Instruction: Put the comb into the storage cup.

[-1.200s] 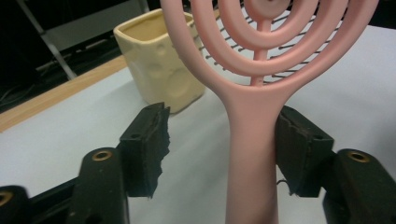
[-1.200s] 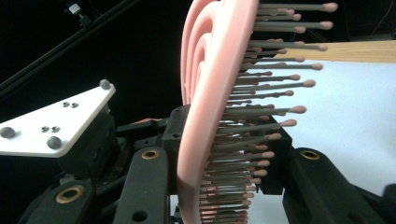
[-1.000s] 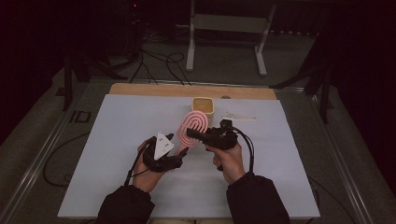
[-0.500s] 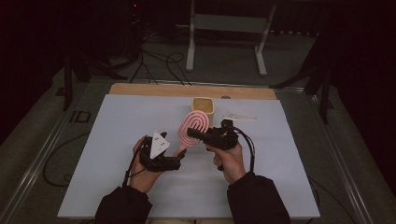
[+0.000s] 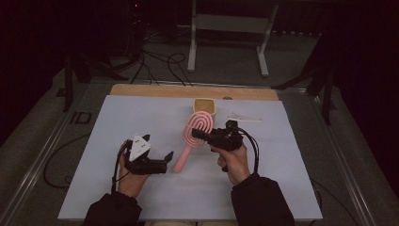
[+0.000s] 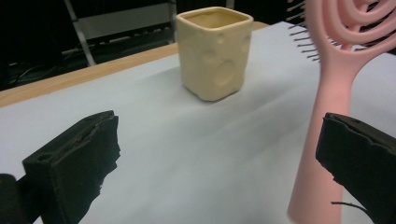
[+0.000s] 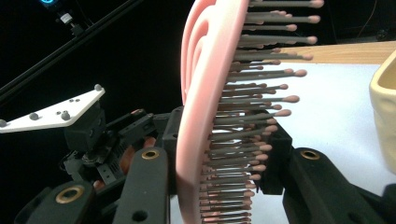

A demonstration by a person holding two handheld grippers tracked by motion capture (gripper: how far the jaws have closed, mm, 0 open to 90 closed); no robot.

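Pink hairbrush is up off the white table cover from the high view, head clamped in the right gripper, handle slanting down toward the person. Left gripper sits just beside that handle, jaws just swung wide with nothing between them. Yellow cup waits beyond the brush, near the table's wooden edge.

Over to the left gripper view: both black jaws stand well apart, the brush handle rising past the right-hand one, touching neither as far as I can tell. Cup upright behind, mouth open.

Right gripper view now: jaws pinched on the brush head, one on the smooth back, one in among the bristles.

Here's the worry: that's a one-handed hold on springy bristles. They could give, the long handle could swing, and the brush might twist or slip, or clip the cup and tip it.
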